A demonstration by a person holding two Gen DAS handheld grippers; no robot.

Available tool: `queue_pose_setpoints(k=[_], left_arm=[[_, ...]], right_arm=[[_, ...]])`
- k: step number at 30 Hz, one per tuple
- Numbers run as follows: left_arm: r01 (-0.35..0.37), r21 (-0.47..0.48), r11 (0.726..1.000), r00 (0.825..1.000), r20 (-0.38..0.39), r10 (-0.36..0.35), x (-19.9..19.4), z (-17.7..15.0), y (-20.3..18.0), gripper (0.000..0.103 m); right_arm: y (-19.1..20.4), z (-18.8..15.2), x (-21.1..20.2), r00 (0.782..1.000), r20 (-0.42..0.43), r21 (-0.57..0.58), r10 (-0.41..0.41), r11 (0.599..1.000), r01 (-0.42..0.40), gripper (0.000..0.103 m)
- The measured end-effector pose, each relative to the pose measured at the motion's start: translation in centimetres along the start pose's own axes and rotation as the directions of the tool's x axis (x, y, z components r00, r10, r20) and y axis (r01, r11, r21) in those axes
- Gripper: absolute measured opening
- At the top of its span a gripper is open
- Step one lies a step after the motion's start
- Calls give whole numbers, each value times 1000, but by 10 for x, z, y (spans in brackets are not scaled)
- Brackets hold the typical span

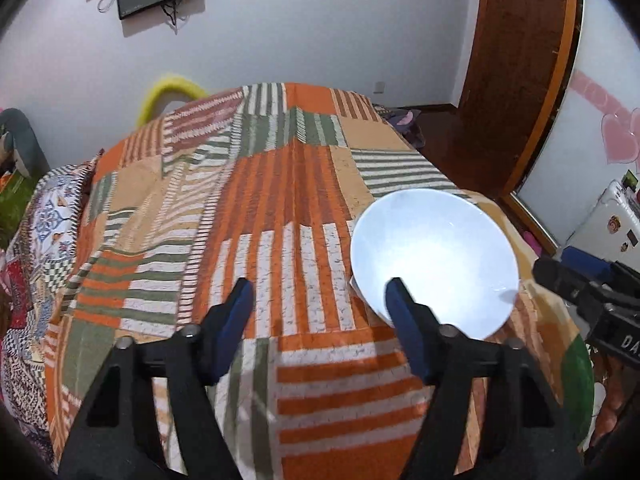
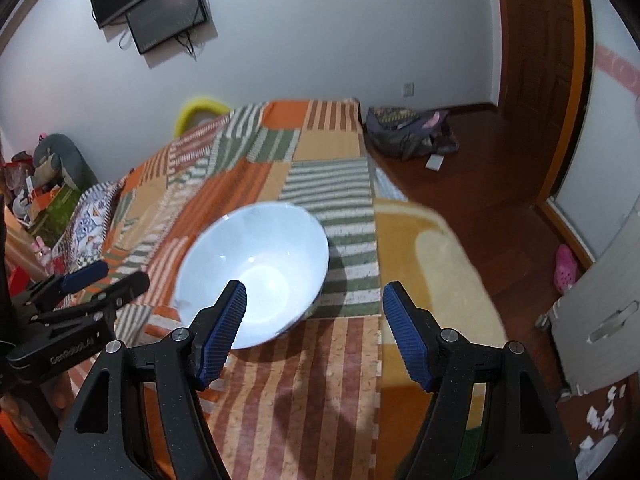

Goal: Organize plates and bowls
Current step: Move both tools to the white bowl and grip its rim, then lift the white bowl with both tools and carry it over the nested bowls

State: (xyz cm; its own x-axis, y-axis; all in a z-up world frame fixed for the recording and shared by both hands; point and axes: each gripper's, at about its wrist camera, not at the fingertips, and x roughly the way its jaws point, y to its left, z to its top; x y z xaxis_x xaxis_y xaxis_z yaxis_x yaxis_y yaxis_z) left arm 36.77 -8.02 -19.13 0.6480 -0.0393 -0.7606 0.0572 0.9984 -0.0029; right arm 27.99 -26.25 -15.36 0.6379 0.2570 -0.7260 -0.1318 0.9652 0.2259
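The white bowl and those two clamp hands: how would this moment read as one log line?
white bowl: upright, empty, on patchwork cloth | left gripper: open, beside bowl | right gripper: open, holding nothing | other dishes: none visible

You're over a bed spread with a patchwork cover [image 1: 256,208] of orange, green and cream stripes. Ahead of you, a pale wall [image 1: 300,28] carries two dark screens [image 2: 168,16] with loose cables dangling below. To your right there's dark wood floor [image 2: 472,168], a wooden door frame [image 1: 520,72], a bag [image 2: 408,132] slumped on the floor and a pink shoe [image 2: 566,266]. A yellow hoop [image 1: 172,92] peeks from behind the bed's far edge.
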Motion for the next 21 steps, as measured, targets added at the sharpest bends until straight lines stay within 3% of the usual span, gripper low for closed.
queue_pose_setpoints(k=[4,12,13,16,18,21], left_arm=[[38,-19,999,999,-30,-38,24,1,-1,54],[90,-47,995,993,-71,-94,48,-1,-3,40],[103,-52,993,991,-77,-107,50,-1,-3,38],[123,-47,991,988,-89,-127,52,-2,-6,29],[149,-41,988,984,-95,-152,50,-3,-9,13],[136,-33,990,985,-101,-139,48,-4,-13,13]], right_arm=[[-3,-2,17,999,-34,12,14,1000,-14,53],[1,-4,42,996,-84,11,27,1000,-27,46],[2,-4,44,996,-89,10,30,1000,-29,42],[5,-5,47,993,-106,10,55,998,-54,30],[9,-5,47,993,-104,2,48,999,-48,27],[14,-6,44,994,-108,-17,23,1000,-25,26]])
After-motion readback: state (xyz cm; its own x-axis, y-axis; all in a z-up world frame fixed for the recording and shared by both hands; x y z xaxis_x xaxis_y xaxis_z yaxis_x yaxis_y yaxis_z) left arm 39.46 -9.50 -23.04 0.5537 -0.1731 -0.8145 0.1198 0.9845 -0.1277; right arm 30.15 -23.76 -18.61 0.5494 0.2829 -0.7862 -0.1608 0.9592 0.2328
